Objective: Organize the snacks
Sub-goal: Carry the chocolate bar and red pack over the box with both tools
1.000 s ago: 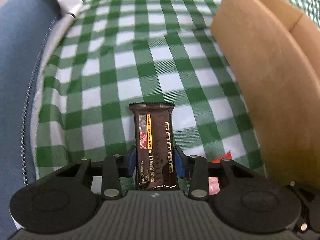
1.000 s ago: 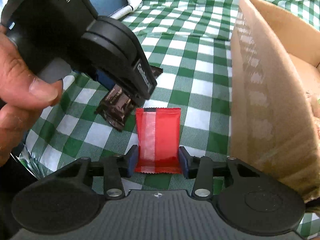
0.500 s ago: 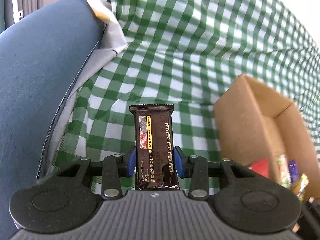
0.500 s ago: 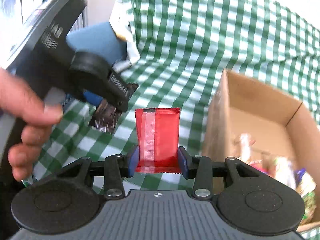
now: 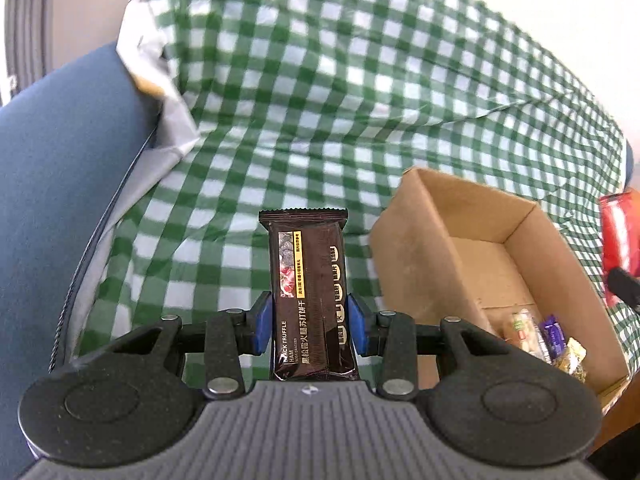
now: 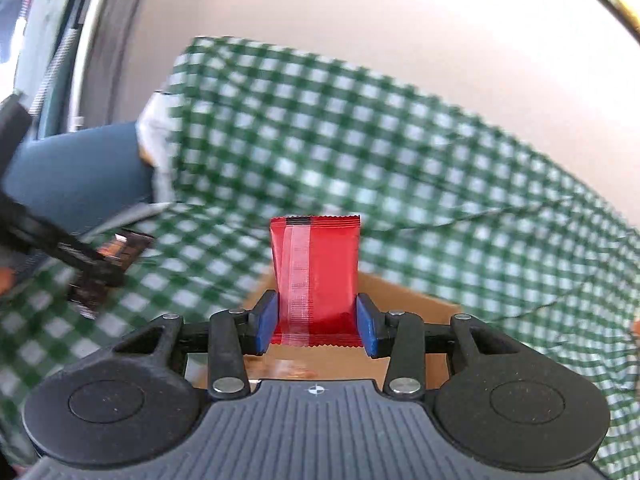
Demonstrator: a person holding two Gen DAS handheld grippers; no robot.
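Observation:
My left gripper (image 5: 310,322) is shut on a dark brown snack bar (image 5: 307,276), held upright above the green checked cloth (image 5: 320,120). To its right an open cardboard box (image 5: 416,264) holds several small snack packets (image 5: 544,336). My right gripper (image 6: 317,324) is shut on a red snack packet (image 6: 316,276), raised above the near edge of the box (image 6: 404,300). That red packet (image 5: 616,236) also shows at the right edge of the left wrist view. In the blurred right wrist view, the left gripper with the brown bar (image 6: 108,264) is at the left.
A blue cushion (image 5: 60,200) with a zipper lies left of the cloth, with pale folded fabric (image 5: 160,80) at its corner. A plain wall (image 6: 400,20) rises behind the cloth. The far half of the box floor (image 5: 488,264) is bare.
Both grippers have risen off the cloth with their packets and tilted up. The box's inside has come into the left wrist view, and the right gripper now hangs over the box.

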